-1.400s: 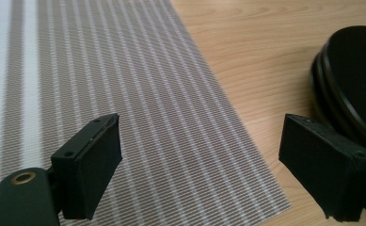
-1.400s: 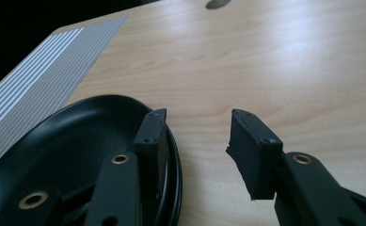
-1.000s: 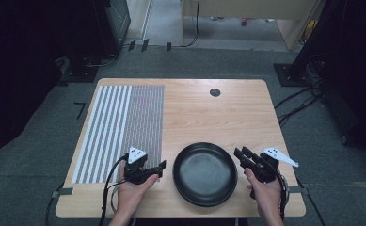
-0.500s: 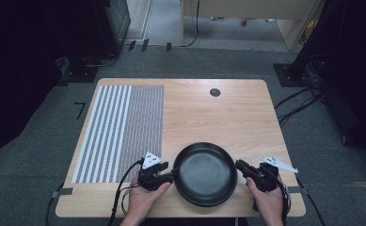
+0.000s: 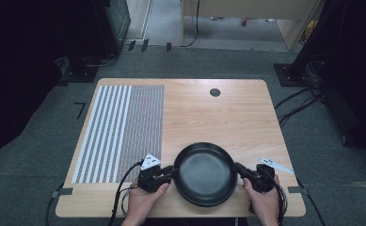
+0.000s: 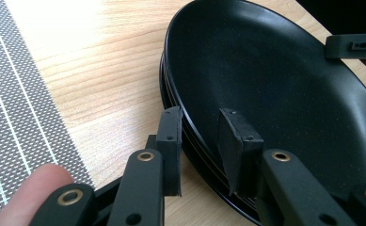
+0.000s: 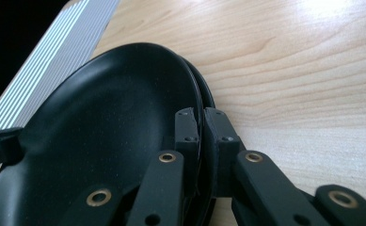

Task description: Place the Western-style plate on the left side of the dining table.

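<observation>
A: What is being handled, and where does it sit?

B: A stack of shallow round black matte plates (image 5: 204, 173), lying on the pale wood-grain surface (image 5: 227, 115) near its front edge, between the two sets of jaws. In the left gripper view (image 6: 274, 89) several rims show one under another, so it is a stack and not a single dish.

A: How does the right gripper have it?

B: The right gripper (image 7: 200, 129) has its jaws clamped on the rim of the top plate, one jaw inside the bowl and one outside, with almost no gap left. The lower rims pass beyond the outer jaw, so the pinch seems to take the top plate alone.

A: And the left gripper?

B: The left gripper (image 6: 204, 136) straddles the opposite rim with its jaws apart: the rim runs through the gap, but daylight shows on both sides. I judge it is placed to close next.

A: Why opposite sides?

B: A wide, shallow plate pinched at one edge would tip; a grip at each end keeps it level for lifting off the stack.

A: Anything else around?

B: Out past the left jaws lies a grey woven placemat with white stripes (image 5: 124, 127), a likely place to set a plate. Well beyond both, a small dark round grommet (image 5: 214, 92) sits in the surface.
</observation>
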The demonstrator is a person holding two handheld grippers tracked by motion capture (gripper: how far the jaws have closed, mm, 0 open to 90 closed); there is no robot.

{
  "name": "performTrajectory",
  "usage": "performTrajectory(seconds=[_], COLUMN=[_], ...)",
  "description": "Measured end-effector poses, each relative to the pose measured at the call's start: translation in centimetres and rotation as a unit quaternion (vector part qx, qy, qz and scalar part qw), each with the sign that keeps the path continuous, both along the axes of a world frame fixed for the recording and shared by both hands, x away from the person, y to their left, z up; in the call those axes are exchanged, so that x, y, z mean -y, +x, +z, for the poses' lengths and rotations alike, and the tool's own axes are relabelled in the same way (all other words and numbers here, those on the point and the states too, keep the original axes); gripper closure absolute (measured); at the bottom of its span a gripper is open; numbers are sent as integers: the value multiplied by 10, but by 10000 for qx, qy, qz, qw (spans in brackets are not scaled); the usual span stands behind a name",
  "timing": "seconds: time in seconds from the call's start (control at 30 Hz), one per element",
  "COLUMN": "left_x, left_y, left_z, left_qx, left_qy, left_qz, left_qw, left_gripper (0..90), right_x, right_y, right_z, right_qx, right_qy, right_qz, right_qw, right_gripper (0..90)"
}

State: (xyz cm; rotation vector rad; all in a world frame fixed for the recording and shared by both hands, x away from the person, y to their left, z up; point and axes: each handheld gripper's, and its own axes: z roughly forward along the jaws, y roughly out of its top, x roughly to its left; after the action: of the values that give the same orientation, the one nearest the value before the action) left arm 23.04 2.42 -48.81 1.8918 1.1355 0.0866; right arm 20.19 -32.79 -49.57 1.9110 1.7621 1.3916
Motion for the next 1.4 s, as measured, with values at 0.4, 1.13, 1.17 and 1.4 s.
performTrajectory(seconds=[0.4,1.13,1.17,1.4], left_x=[-1,-16,-16,-16], left_y=[4,6,6,7], left_z=[-4,9,9,6], left_qx=[-399,-389,-390,-431], left_qy=[-211,-104,-105,-171], left_qz=[-84,-113,-116,-113], left_qw=[9989,9991,9991,9989], left_gripper=[677,691,691,692], right_x=[-3,-19,-19,-18], right_y=[2,2,2,3], right_z=[-7,-13,-14,-18], right_qx=[88,-158,-195,-437], right_qy=[352,418,446,970], right_qz=[-152,259,241,21], right_qw=[9992,9987,9985,9943], right_gripper=[859,792,790,805])
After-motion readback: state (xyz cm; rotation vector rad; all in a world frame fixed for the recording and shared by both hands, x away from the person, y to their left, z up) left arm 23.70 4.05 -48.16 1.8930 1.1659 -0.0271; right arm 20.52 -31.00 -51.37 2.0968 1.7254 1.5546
